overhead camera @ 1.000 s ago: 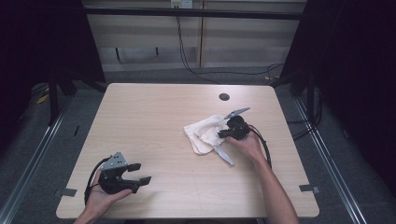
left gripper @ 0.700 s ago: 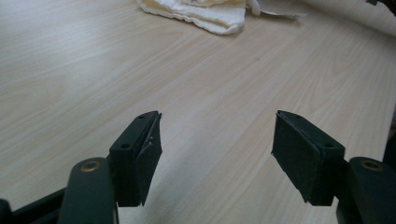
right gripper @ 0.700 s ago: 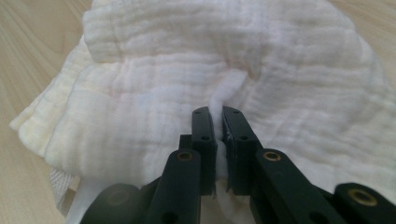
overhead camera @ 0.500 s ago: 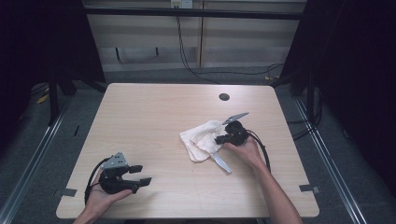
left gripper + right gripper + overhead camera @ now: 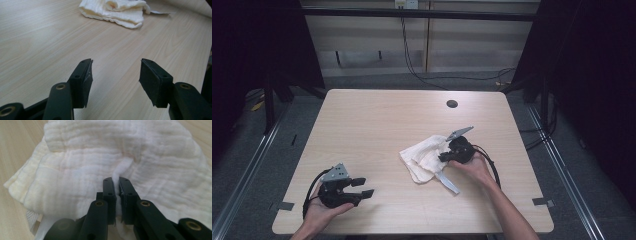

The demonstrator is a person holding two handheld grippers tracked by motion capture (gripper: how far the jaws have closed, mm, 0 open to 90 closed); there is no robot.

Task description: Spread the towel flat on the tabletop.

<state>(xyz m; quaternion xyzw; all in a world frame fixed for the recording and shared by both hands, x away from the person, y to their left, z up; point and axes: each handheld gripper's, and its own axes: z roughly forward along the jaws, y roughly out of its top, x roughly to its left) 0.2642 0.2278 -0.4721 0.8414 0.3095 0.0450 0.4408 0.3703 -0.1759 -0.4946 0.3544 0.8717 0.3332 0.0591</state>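
The right gripper (image 5: pixel 443 157), clamped on the white cloth (image 5: pixel 424 159), has dragged it leftward while the left gripper's (image 5: pixel 368 187) empty jaws have just been closing.

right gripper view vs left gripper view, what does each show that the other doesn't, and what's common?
Right gripper view alone: the right hand-held gripper, its jaws pinched shut on a raised fold of the white cloth, with the weave seen close up.

Left gripper view alone: the left hand-held gripper, jaws apart with nothing between them, having just been closing, over bare table; also a white strip sticking out past the cloth.

Both: the cloth, lying crumpled in layers, and the light wood tabletop.
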